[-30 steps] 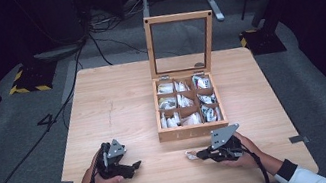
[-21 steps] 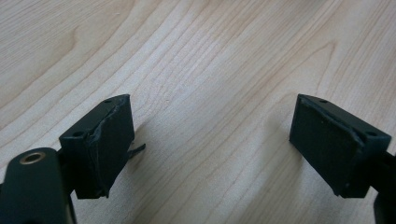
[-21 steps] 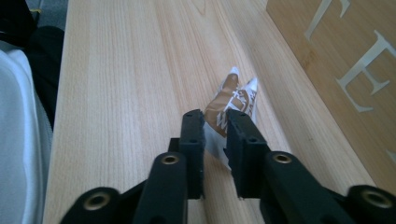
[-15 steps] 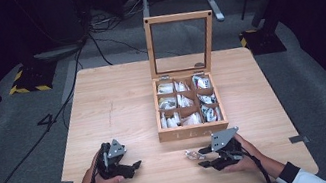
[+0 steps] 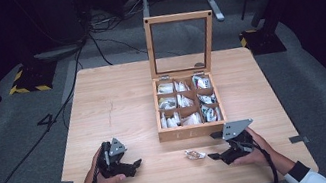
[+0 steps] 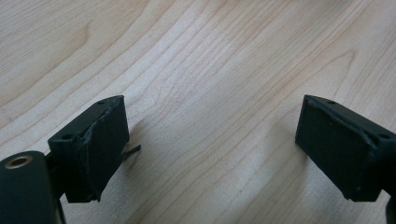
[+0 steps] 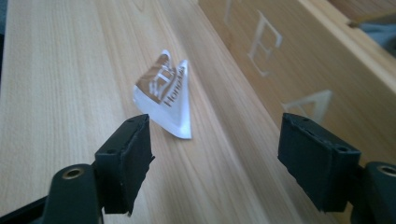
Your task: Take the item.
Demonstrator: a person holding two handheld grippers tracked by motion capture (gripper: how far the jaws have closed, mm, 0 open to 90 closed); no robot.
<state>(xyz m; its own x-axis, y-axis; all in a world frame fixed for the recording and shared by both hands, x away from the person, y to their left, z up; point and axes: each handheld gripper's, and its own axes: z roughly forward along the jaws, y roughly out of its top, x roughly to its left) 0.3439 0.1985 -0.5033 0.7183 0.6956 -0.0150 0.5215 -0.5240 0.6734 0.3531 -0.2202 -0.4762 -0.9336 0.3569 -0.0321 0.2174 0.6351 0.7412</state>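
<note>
Your right gripper (image 5: 214, 156) stood with its black, square-edged rubber pads spread wide, having just opened, and nothing was pressed between them. The small white foil sachet (image 5: 195, 154) with brown print lay loose on the pale wooden surface (image 5: 117, 104), just in front of the light wooden compartment box (image 5: 191, 130) and a little toward its middle. In the right gripper view the sachet (image 7: 166, 95) showed a crinkled, glossy skin, folded up into a pointed, tent-like shape, ahead of the jaws and nearer one pad, not touching either. The box's (image 7: 289, 60) smooth front wall ran beside it, with pale letters set into the wood.

The box was divided into a grid of small square cells packed with more white sachets, and its glass-paned wooden-framed lid (image 5: 181, 42) stood upright at the back edge.

Your left gripper (image 5: 136, 163) rested well to the left of the box, near the surface's front edge. Its matte black pads were also parted, with bare, fine-grained wood (image 6: 210, 93) between them; one pad's rubber facing looked rough along its edge.
</note>
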